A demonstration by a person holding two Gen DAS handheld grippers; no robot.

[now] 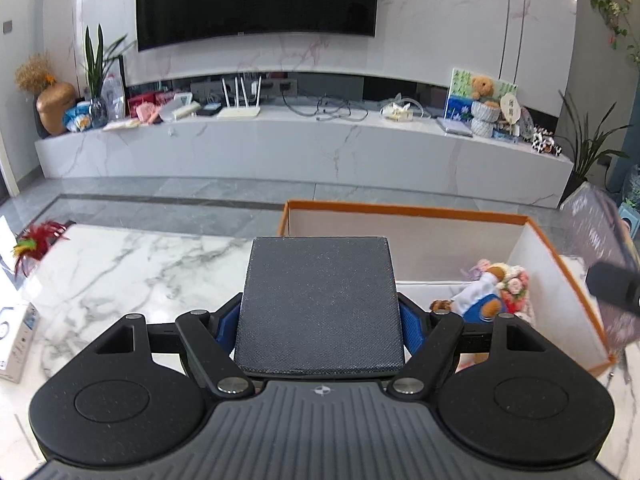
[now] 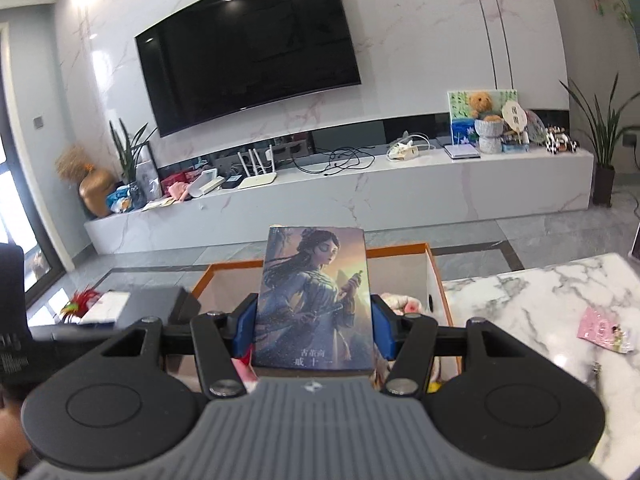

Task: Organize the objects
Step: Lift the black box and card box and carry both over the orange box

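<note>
My left gripper [image 1: 319,320] is shut on a flat dark textured square case [image 1: 320,300], held above the marble table at the near left corner of an open orange-rimmed box [image 1: 408,210]. A small bear doll with flowers [image 1: 490,290] lies inside the box. My right gripper [image 2: 314,320] is shut on an illustrated book [image 2: 316,300] showing a woman in blue, held over the same box [image 2: 434,276]. The book and right gripper appear blurred at the right edge of the left wrist view [image 1: 600,264]. The dark case also shows at the left of the right wrist view [image 2: 156,306].
A red feather toy [image 1: 38,240] and a white carton [image 1: 16,340] sit at the table's left. A pink packet [image 2: 604,330] lies on the marble table [image 2: 540,300] right of the box. Beyond are the floor, a TV bench [image 1: 304,140] and plants.
</note>
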